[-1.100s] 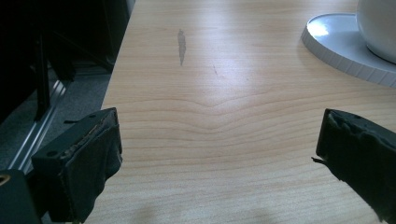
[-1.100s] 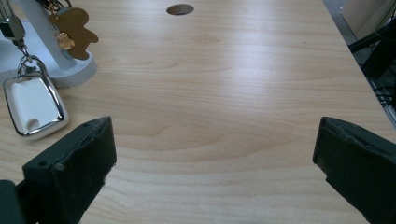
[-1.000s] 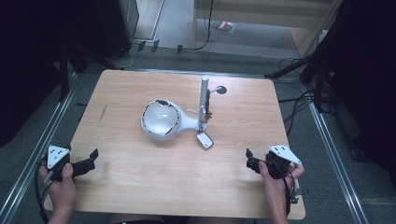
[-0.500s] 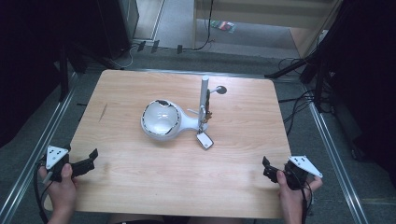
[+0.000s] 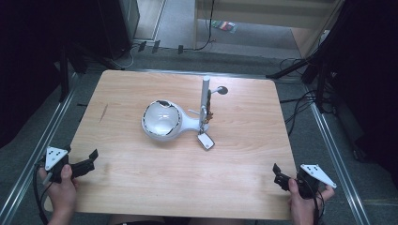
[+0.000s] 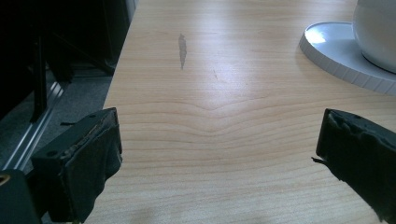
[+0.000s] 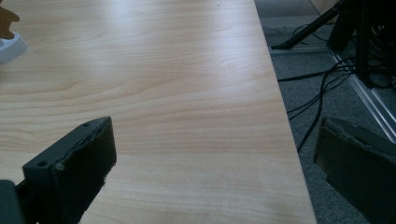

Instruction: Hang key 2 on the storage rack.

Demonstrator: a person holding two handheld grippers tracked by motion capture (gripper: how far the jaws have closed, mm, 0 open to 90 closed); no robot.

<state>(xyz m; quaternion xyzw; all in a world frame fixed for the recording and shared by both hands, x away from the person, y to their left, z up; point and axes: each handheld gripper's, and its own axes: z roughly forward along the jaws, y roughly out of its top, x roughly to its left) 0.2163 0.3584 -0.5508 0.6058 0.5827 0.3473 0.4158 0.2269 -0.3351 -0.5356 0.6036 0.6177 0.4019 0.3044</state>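
Grippers are held at the near corners of the tabletop [image 5: 141, 187], the left gripper [image 5: 89, 159] at the near left edge and the right gripper [image 5: 278, 176] at the near right corner, each in a hand and each with its fingers spread wide on nothing, as is seen in both gripper views. A white lamp [image 5: 162, 121] is set near the middle of the tabletop, well apart from both grippers, with its round head lying on the wood, an upright post [image 5: 205, 93] just beside it and a small tag [image 5: 205, 140] lying at its near side. In the left gripper view, the lamp's rim [image 6: 336, 51] is seen ahead and to the right of the fingers [image 6: 88, 158].
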